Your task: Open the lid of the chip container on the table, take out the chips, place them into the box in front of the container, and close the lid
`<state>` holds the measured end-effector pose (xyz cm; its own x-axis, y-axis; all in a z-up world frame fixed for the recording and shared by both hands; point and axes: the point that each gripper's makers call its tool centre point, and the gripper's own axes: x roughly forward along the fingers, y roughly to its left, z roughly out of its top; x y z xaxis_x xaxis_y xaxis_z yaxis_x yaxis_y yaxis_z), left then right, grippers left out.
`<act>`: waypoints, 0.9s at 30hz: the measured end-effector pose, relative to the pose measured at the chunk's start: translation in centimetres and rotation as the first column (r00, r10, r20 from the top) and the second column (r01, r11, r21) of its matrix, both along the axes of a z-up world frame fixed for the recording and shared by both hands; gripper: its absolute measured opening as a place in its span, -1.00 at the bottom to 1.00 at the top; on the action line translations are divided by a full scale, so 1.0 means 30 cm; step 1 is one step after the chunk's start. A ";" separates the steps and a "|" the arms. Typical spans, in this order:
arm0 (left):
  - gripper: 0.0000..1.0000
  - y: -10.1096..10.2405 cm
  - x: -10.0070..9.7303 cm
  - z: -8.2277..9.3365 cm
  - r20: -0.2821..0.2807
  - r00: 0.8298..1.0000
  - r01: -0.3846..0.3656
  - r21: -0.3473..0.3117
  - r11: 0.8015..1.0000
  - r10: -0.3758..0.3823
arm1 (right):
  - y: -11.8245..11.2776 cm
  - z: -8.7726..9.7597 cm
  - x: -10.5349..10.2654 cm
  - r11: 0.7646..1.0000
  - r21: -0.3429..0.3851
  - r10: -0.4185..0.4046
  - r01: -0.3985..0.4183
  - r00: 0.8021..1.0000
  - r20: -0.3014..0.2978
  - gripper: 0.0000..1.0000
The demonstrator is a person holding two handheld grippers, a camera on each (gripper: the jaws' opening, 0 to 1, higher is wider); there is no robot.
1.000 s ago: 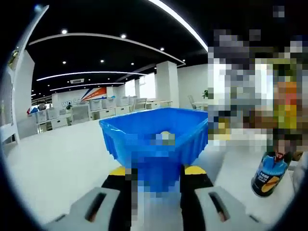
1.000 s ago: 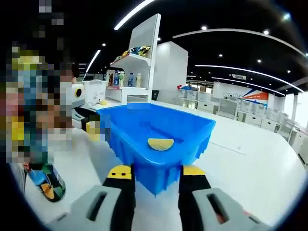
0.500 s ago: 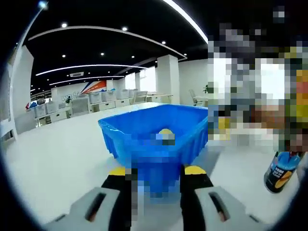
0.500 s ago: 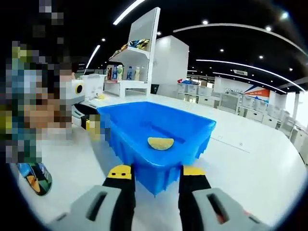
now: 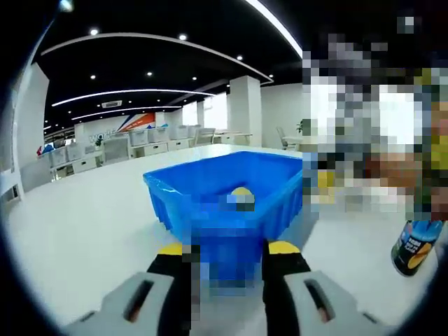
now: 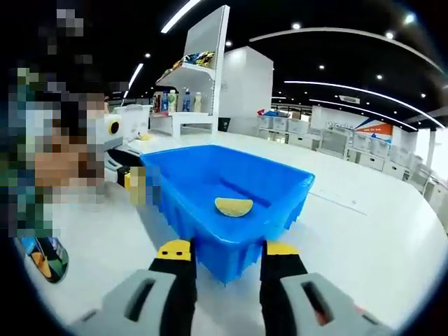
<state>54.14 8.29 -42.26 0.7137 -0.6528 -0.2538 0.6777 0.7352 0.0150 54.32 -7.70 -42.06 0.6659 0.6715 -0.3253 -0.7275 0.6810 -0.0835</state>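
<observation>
With both my left tongs [image 5: 227,255] and right tongs [image 6: 227,252] parted and empty near the blue box [image 6: 231,199], I might clip the chip container [image 5: 414,245] and topple it.

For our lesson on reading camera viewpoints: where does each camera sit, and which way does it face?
Left gripper view: rides the left gripper, facing the blue box; its own fingers rise below, chip container at right.
Right gripper view: rides the right gripper, facing the same box; chip container at left.
Shared: the box, a chip inside, the white table.
</observation>
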 end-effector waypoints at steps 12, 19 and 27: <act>-0.23 -0.006 -0.015 -0.002 -0.003 1.000 -0.003 0.019 1.000 0.003 | -0.005 -0.010 0.015 1.000 -0.020 0.013 -0.012 1.000 0.016 -0.29; -0.21 0.000 -0.023 -0.023 -0.039 0.999 0.000 0.038 0.999 0.002 | -0.008 -0.021 0.006 0.997 -0.073 0.026 -0.023 0.999 0.040 -0.25; 0.00 0.040 -0.062 -0.071 -0.080 0.997 -0.009 0.122 0.992 0.019 | -0.051 -0.027 -0.039 0.996 -0.092 0.006 -0.003 0.999 0.034 -0.07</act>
<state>52.29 9.50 -44.38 0.6965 -0.6038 -0.3878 0.6700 0.7406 0.0503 53.15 -9.23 -42.88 0.6748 0.6424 -0.3632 -0.7260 0.6662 -0.1706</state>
